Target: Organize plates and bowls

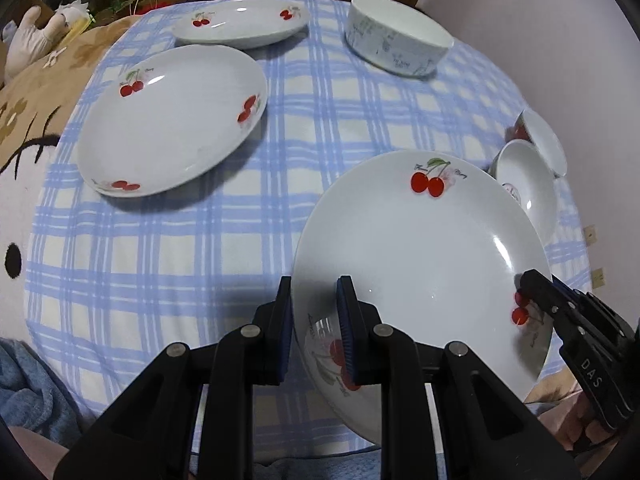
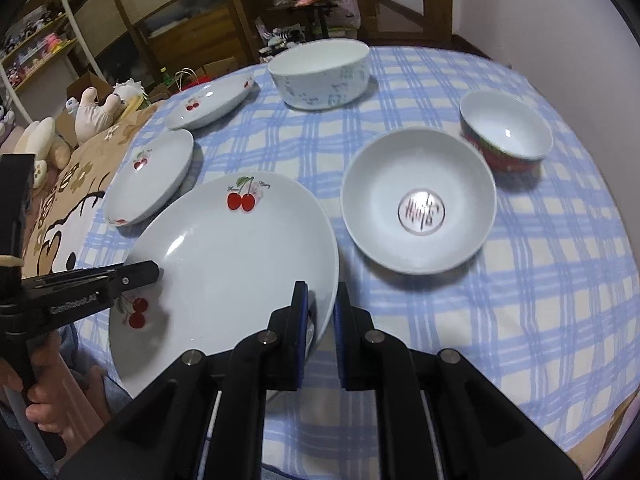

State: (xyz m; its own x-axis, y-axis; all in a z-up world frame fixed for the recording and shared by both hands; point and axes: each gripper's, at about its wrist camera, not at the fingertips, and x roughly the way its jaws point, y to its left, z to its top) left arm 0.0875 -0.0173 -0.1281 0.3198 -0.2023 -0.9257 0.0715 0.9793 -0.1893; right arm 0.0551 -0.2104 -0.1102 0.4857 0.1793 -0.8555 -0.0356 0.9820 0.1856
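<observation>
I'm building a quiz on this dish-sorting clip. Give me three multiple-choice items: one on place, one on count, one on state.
1. Where is the red-sided bowl?
A. inside the tall bowl
B. on the cloth beyond the logo bowl
C. on a plate

2. How many cherry plates are in view?
A. two
B. three
C. five

3. How is the nearest plate held?
A. by both tools at its rim
B. by one tool
C. untouched

Answers:
1. B: it stands alone past the logo bowl.
2. B: the near one, plus two farther off.
3. A: the left tool and right tool each clamp an edge.
</observation>
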